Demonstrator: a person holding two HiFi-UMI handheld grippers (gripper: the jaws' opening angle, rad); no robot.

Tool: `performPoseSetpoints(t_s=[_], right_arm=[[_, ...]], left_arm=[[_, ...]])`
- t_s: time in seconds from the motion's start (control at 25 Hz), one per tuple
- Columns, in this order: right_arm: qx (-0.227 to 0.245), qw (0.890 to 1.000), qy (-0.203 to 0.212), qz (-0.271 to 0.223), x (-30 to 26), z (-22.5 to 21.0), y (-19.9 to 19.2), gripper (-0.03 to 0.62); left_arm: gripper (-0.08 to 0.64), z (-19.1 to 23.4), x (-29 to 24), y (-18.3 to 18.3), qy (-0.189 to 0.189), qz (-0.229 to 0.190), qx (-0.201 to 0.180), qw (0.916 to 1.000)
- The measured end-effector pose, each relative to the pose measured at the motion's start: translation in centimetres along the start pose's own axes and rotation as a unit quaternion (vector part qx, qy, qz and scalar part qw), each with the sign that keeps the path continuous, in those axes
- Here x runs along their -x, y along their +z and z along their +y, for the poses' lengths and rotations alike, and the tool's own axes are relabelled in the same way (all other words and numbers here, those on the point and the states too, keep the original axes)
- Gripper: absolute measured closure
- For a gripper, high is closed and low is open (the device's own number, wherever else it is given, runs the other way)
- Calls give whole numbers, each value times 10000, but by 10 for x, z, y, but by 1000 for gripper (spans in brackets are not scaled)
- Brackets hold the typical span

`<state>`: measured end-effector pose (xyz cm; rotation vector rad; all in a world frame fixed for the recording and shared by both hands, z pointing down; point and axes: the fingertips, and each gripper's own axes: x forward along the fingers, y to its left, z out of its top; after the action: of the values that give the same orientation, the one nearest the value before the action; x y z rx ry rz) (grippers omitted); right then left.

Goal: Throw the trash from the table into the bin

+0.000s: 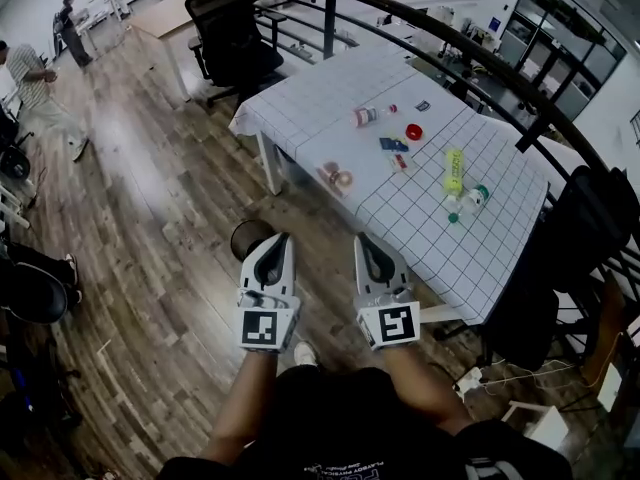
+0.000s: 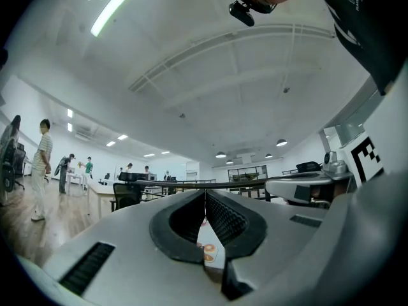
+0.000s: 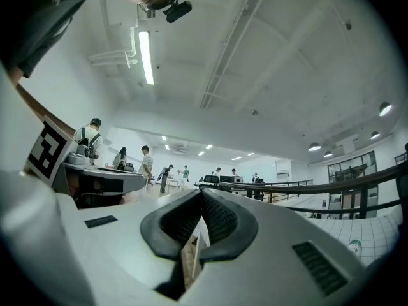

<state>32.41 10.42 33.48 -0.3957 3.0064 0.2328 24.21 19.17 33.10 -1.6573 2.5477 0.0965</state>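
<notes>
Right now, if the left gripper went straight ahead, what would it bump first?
Likely nothing near. The left gripper points about level, above the table, so it would pass over it. The black railing behind looks first in line, though depth is unclear.

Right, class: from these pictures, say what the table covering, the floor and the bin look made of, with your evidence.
Table covering: seemingly cloth, matt white with a grid; it drapes over the edges. Floor: wood-look planks, slightly glossy, catching light; wood or laminate, unclear. Bin: dark, possibly plastic; too small to tell.
</notes>
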Motion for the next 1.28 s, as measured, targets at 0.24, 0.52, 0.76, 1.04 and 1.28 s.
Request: performPoseSetpoints(t_s=[0.24,0.52,0.76,1.04,1.28], right_arm=[[72,9996,-278,68,-13,0,0,568],[242,9969,-673,327,-19,-22,-15,568],[261,9937,-863,664,-14,-60,-46,568],[-47,9911,-1090,768,-35,-152,-73,568],[-211,9896,-1144,851,-46,-195,-88,568]], left_arm=[[537,15,-16,-8,-296,-16,40,9996],[537,1,-36,-20,-695,178,-2,9974],[537,-34,-65,-37,-1028,171,-16,9946],[537,-85,-165,-51,-1615,339,-78,9863],[537,-94,-219,-61,-1646,395,-115,9855]])
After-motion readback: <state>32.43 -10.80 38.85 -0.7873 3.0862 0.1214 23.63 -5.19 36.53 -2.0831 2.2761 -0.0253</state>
